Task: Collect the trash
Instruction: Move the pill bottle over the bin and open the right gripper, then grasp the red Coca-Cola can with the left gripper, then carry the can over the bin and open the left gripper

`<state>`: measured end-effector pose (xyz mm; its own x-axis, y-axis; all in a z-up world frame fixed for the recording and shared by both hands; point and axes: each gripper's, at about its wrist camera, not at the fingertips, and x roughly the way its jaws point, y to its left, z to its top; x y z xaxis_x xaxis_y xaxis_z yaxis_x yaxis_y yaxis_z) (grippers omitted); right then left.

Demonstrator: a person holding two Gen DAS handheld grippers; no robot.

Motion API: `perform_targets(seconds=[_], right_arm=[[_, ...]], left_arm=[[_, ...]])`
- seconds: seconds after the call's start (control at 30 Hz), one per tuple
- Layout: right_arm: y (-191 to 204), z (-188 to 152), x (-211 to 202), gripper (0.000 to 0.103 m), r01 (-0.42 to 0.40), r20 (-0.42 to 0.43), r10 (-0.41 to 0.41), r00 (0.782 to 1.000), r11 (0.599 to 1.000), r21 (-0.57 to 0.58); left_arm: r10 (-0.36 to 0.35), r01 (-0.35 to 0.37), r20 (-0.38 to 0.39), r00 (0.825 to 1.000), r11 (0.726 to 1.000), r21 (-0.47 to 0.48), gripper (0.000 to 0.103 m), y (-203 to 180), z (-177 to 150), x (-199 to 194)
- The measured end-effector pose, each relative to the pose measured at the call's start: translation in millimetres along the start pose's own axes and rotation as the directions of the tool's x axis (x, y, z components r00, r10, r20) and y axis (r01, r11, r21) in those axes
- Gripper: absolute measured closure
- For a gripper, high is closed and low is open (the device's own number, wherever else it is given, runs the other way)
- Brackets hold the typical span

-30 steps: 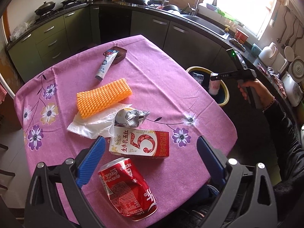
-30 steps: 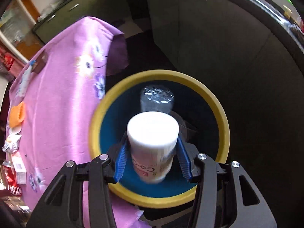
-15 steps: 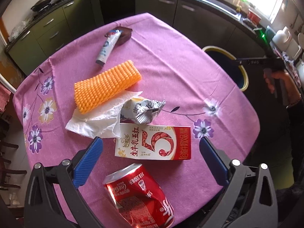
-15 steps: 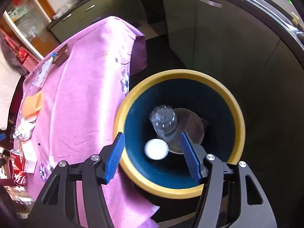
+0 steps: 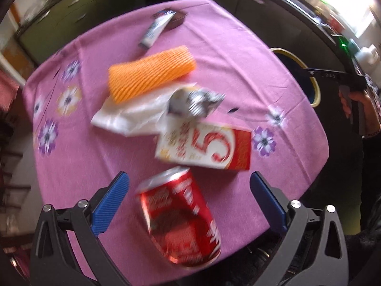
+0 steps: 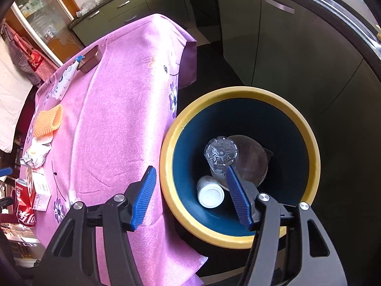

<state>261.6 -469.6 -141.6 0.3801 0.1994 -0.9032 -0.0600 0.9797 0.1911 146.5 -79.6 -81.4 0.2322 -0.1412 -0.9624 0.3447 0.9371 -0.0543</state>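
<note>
**Two empty grippers, one above table litter, one above the bin**

The left gripper (image 5: 189, 197) hung over a table draped in a pink cloth with purple and white flowers (image 5: 226, 54). Its blue-padded jaws stood wide apart with nothing pressed between them. A dented red aluminium drink can (image 5: 181, 217) lay on its side in the gap between the jaws, touching neither pad. Just beyond the jaw tips lay a red and white milk carton (image 5: 204, 145), flat on the cloth. Further out past the carton sat a crumpled silver foil wrapper (image 5: 194, 102) on a white plastic bag (image 5: 128, 116), then an orange foam net sleeve (image 5: 150, 72), and farthest of all a white squeeze tube (image 5: 154, 28). This view was blurred.

The right gripper (image 6: 191, 194) pointed down over a round bin with a yellow rim and dark blue inside (image 6: 240, 93), which stood beside the table edge. Its jaws were also apart and held nothing. Deep in the bin, seen between the jaws, rested a white plastic bottle (image 6: 210, 194). Beside it, near the right-hand jaw tip, stood a clear plastic bottle (image 6: 221, 155), bottom up.
</note>
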Motion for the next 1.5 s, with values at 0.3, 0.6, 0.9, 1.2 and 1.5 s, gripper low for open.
perform_targets(seconds=[0.3,0.6,0.9,1.2,1.5], right_arm=[[15,5,-5,0.042,-0.023,0.020,0.024,1.000,0.999,-0.038],[16,-4,-4,0.042,-0.038,0.011,0.038,0.999,0.998,-0.051],[9,-6,0,0.042,-0.049,0.010,0.049,0.999,0.998,-0.044],[5,-9,-3,0.042,-0.040,0.013,0.040,0.999,0.998,-0.039],[6,-9,-4,0.042,-0.042,0.015,0.043,0.999,0.998,-0.043]], left_arm=[[-0.063,0.032,-0.155,0.986,0.980,-0.195,0.007,21,-24,38],[-0.046,0.000,-0.206,0.977,0.977,-0.214,0.020,16,-31,60],[-0.049,0.002,-0.222,0.974,0.979,-0.206,0.033,15,-36,63],[-0.047,0.014,-0.186,0.981,0.984,-0.175,0.033,17,-29,39],[-0.036,0.023,-0.127,0.991,0.994,-0.102,0.033,2,-17,0]])
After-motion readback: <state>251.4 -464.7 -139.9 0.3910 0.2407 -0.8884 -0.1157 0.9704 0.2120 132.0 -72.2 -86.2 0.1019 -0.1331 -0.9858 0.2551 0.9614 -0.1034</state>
